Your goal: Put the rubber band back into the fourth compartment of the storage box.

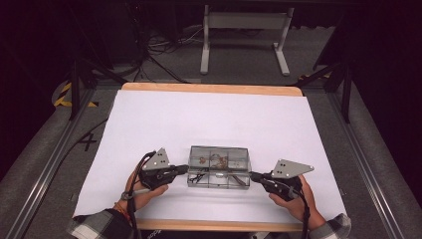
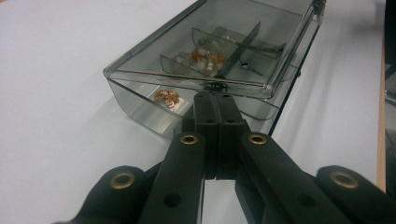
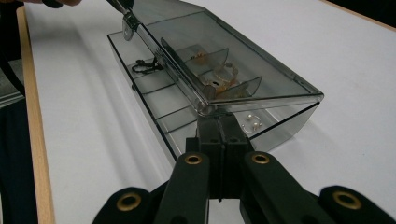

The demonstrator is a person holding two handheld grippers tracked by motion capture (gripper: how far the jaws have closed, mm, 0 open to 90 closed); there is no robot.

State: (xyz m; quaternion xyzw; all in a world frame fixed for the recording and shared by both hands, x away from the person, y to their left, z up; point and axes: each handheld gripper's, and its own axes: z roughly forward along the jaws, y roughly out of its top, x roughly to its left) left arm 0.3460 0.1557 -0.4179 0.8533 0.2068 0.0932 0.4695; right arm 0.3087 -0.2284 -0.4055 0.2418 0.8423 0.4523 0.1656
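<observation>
A clear plastic box [image 1: 219, 167] of small beads sits on the white desk [image 1: 149, 119]; left gripper [image 1: 185, 169] and right gripper [image 1: 252, 176], jaws closed and empty, meet its ends

No legible text, labels, brands, numbers or signs on anything here

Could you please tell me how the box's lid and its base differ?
The lid is tilted up along its front edge; the base lies flat on the white sheet. The lid is undivided; the base is split into compartments holding small beads. Both are smoky clear plastic.
</observation>
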